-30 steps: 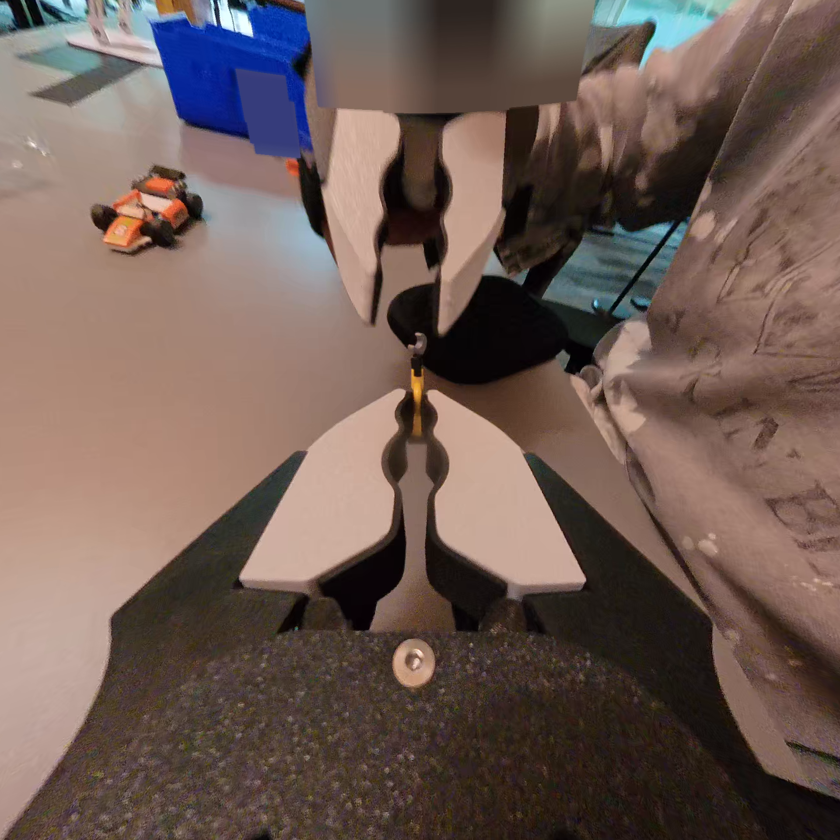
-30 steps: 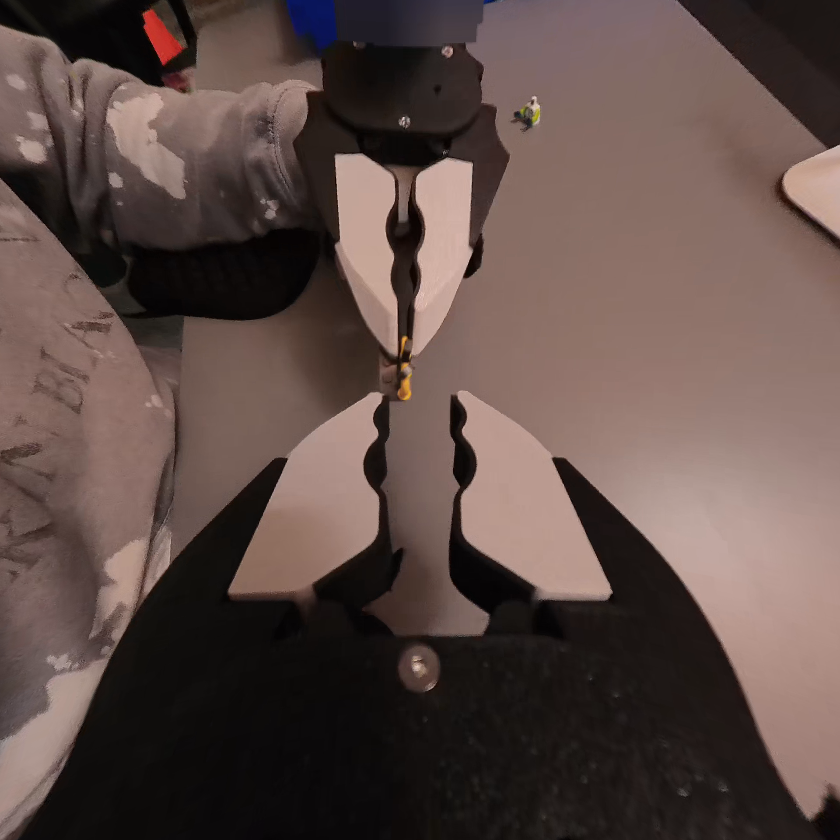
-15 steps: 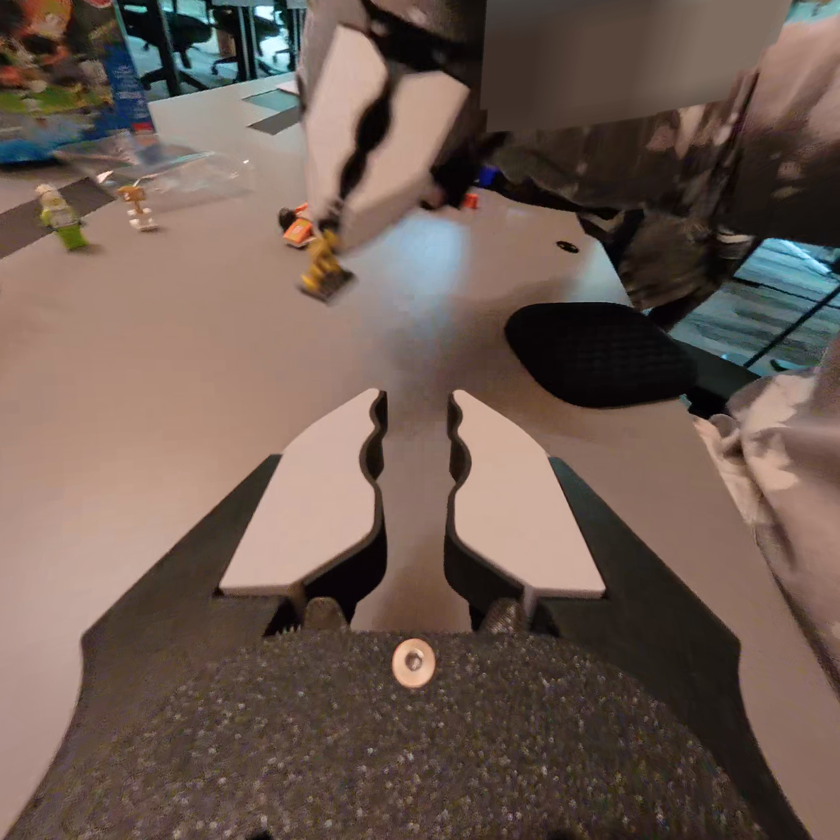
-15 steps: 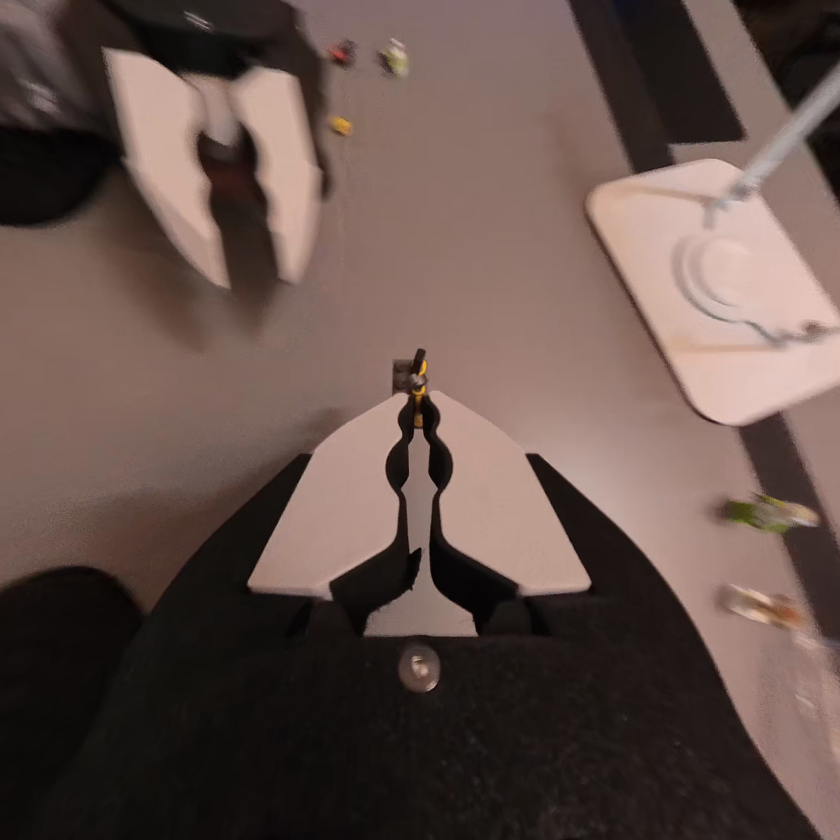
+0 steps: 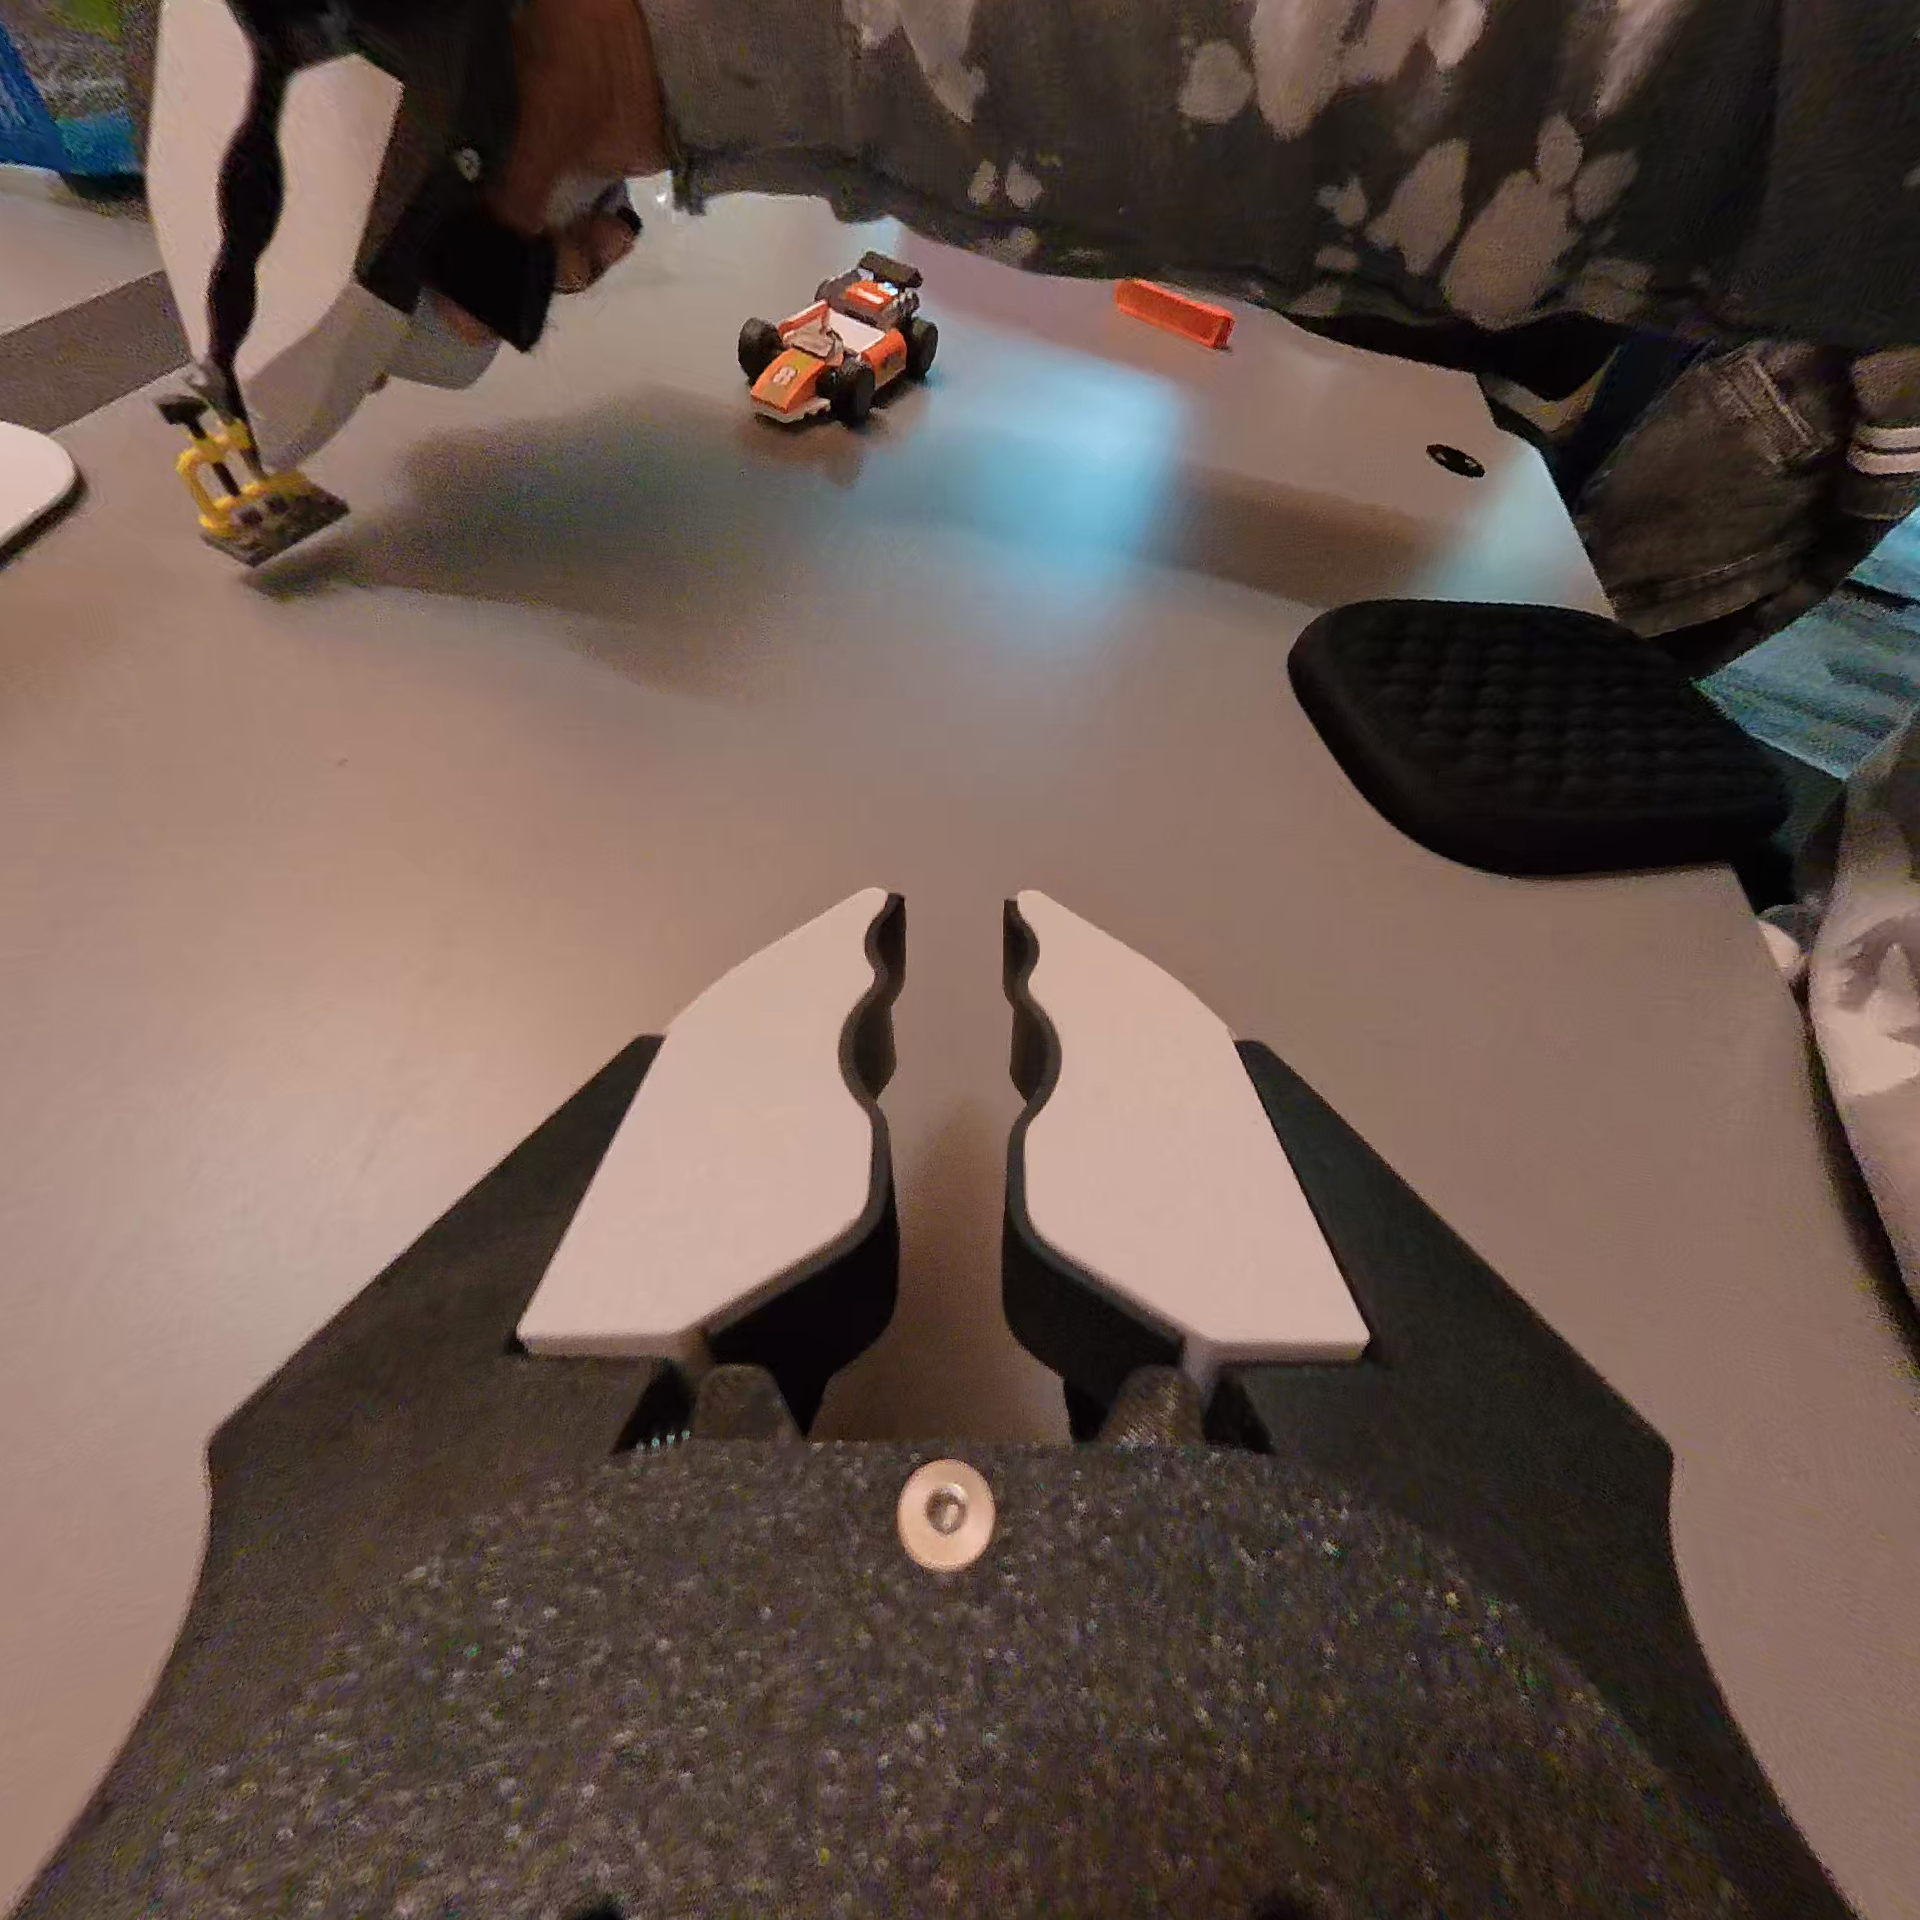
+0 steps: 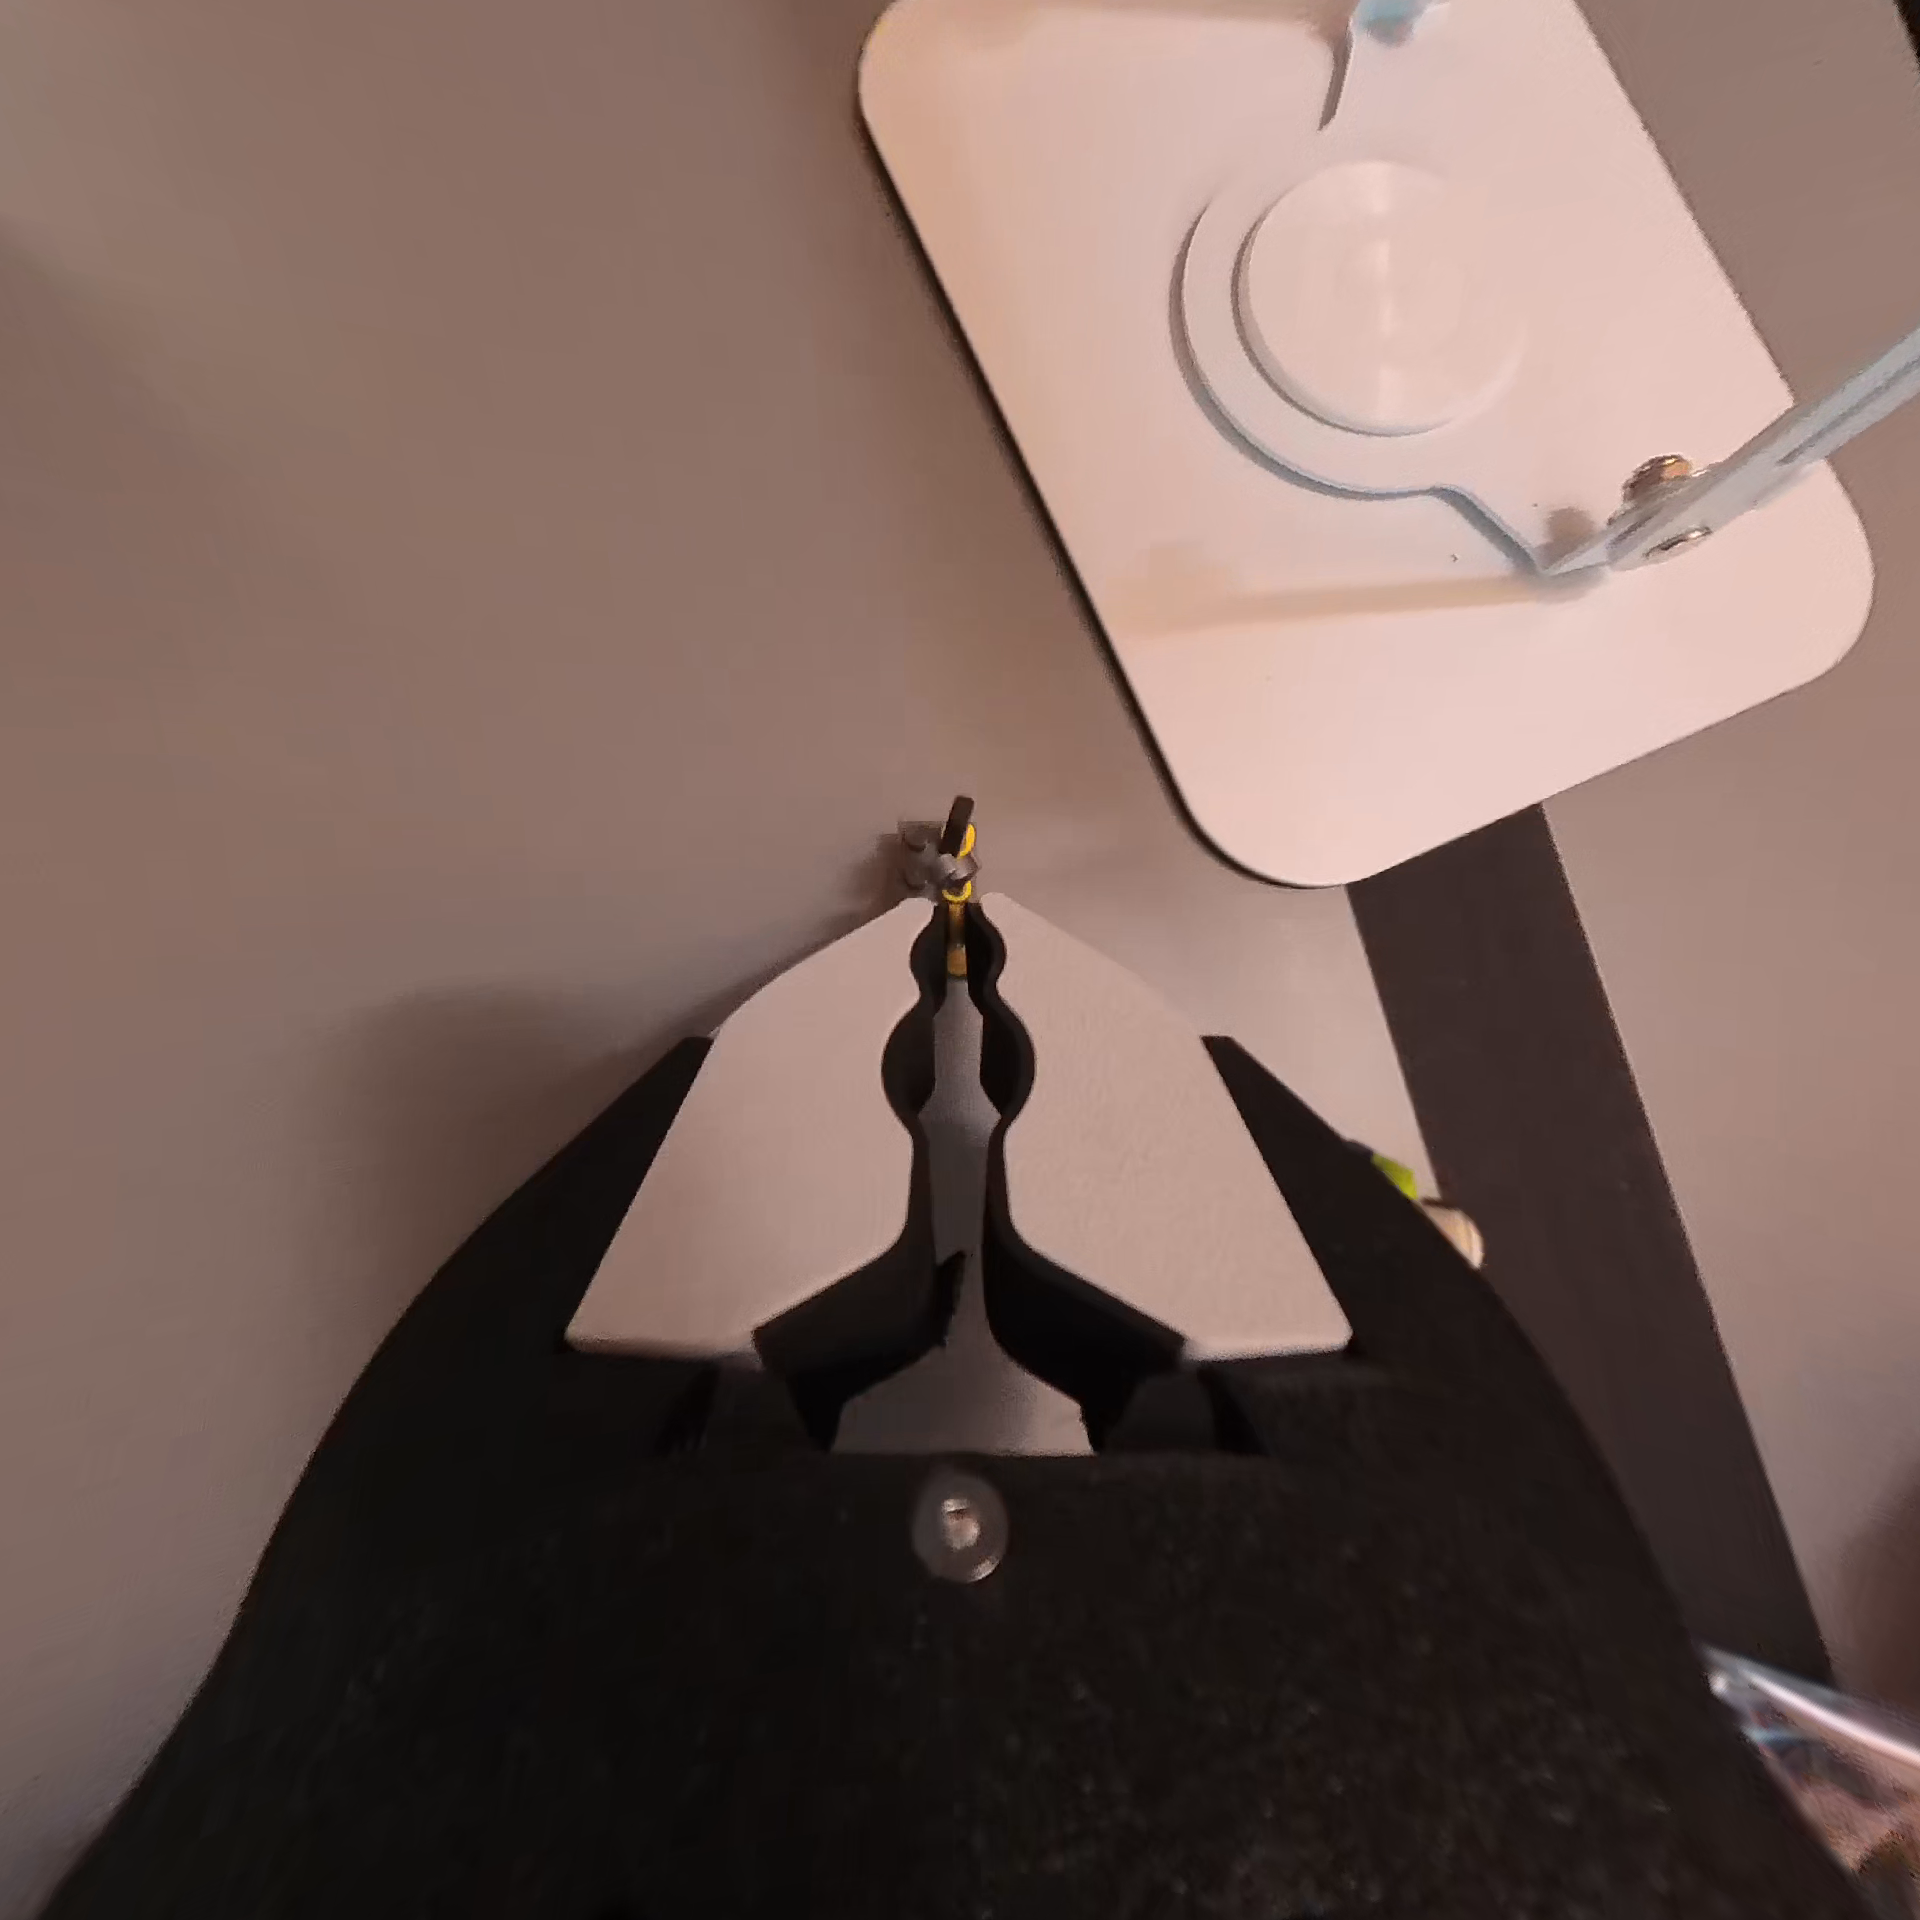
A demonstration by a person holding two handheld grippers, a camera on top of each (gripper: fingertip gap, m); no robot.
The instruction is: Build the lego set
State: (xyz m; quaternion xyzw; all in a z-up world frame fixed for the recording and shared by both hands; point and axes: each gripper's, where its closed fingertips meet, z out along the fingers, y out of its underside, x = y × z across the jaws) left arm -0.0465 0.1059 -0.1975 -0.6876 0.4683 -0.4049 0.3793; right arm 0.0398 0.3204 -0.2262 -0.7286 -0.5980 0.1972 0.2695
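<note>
Grey table (image 5: 727, 831); right gripper (image 6: 961, 902) pinches yellow lego piece (image 6: 951, 868), upright.

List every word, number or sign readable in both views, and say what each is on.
Orange car: a small round mark on the nose, which I do not copy out.
Blue box, at the far left edge: printing, cut off and too blurred to read.
Right wrist view: no writing on the white base or the yellow piece.
</note>
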